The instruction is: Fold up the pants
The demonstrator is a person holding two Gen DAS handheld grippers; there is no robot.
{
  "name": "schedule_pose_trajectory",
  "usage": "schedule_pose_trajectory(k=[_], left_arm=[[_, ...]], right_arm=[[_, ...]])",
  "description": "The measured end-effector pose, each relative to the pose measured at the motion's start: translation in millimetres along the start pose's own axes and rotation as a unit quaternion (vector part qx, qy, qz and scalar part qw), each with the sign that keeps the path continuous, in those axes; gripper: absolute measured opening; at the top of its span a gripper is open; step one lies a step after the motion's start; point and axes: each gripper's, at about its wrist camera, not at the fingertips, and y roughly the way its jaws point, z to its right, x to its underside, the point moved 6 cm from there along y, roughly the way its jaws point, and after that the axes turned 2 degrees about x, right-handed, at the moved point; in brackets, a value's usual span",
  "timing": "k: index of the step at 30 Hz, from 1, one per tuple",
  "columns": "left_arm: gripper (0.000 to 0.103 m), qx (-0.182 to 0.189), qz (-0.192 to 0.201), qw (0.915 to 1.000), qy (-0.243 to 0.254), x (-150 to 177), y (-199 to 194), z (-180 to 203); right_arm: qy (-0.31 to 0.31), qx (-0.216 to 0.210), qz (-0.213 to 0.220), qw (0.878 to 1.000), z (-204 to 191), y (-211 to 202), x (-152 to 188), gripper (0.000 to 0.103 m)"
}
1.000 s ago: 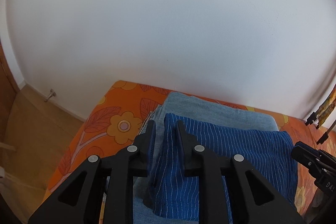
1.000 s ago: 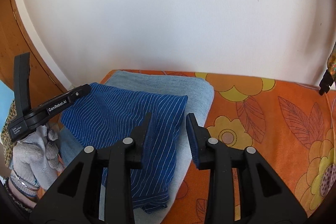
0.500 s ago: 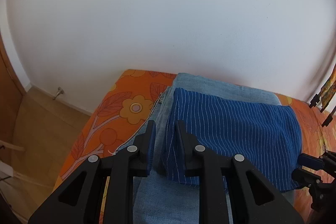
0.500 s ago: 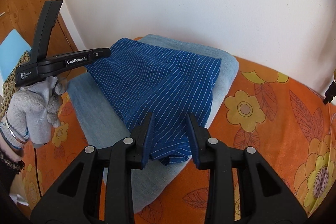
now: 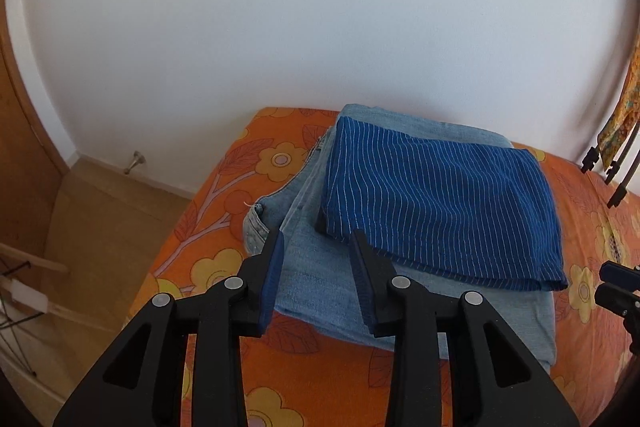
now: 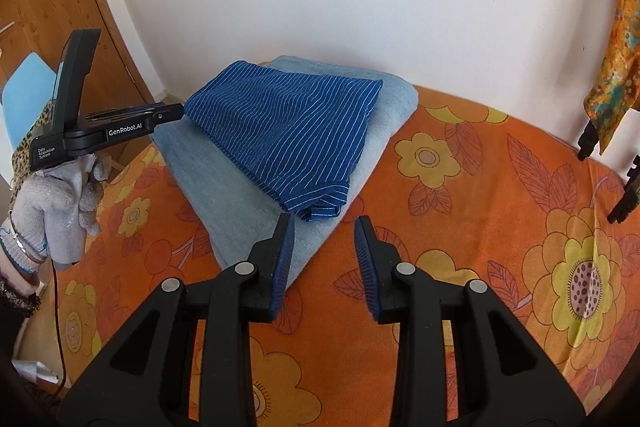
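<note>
- Two grippers hang above the bed, each with its jaws spread and nothing between them: the left gripper (image 5: 318, 241) over the near left part of the clothes pile, the right gripper (image 6: 325, 227) over the bare bedcover (image 6: 460, 195) just off the pile's near right corner.
- In the right wrist view, the left gripper (image 6: 176, 111) shows side-on, held in a grey-gloved hand (image 6: 60, 203), its tip just beside the far left corner of the striped pants; from this side its opening cannot be judged.
- Next lie the folded light-blue jeans (image 5: 320, 291), flat on the orange flowered bedcover, near its far left corner.
- On top of the jeans rest the folded blue striped pants (image 5: 440, 203), a neat rectangle set toward the jeans' far edge, so denim shows along the near and left sides.
- Beyond the bed's far edge rises a plain white wall (image 5: 320, 27).
- Left of the bed, a wooden floor (image 5: 100, 227) meets that wall.
</note>
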Motion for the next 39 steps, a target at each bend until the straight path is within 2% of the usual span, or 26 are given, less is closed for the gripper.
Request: schedule_pose_trajectory(k=[3,7,9,13,15,19,21,23,26,29,33,39], left_arm=[[0.033,0.014,0.007,0.9999,-0.001,7,-23,10],[0.033,0.022,0.024,0.9992,0.023,14,-57,32],[0.039,0.026,0.037,0.9985,0.032,16,-77,41],[0.041,0.046,0.06,0.9966,0.033,21,-112,59],[0.052,0.058,0.07,0.9954,0.03,24,-130,68],[0.062,0.074,0.081,0.9937,0.023,37,-159,81],[0.072,0.077,0.082,0.9935,0.018,44,-175,88],[0.073,0.082,0.084,0.993,0.013,52,-186,93],[0.081,0.085,0.085,0.9928,0.001,68,-203,99],[0.081,0.083,0.083,0.993,-0.008,85,-218,103],[0.081,0.072,0.092,0.993,-0.017,102,-235,108],[0.082,0.09,0.069,0.9935,-0.016,122,-245,125]], right_arm=[[0.001,0.001,0.009,1.0,0,-22,5,0.033],[0.0,-0.001,0.02,1.0,-1,-49,13,0.033],[-0.002,0.0,0.027,1.0,0,-62,16,0.033],[-0.01,0.012,0.045,0.999,1,-92,23,0.033],[-0.013,0.016,0.054,0.998,0,-108,28,0.044],[-0.021,0.022,0.071,0.997,-2,-144,42,0.05],[-0.022,0.029,0.082,0.996,-1,-161,50,0.06],[-0.024,0.033,0.09,0.995,-2,-176,58,0.065],[-0.034,0.042,0.097,0.994,-5,-196,72,0.071],[-0.039,0.043,0.108,0.992,-8,-216,86,0.081],[-0.035,0.05,0.116,0.991,-9,-235,103,0.082],[-0.052,0.059,0.123,0.989,-20,-252,120,0.082]])
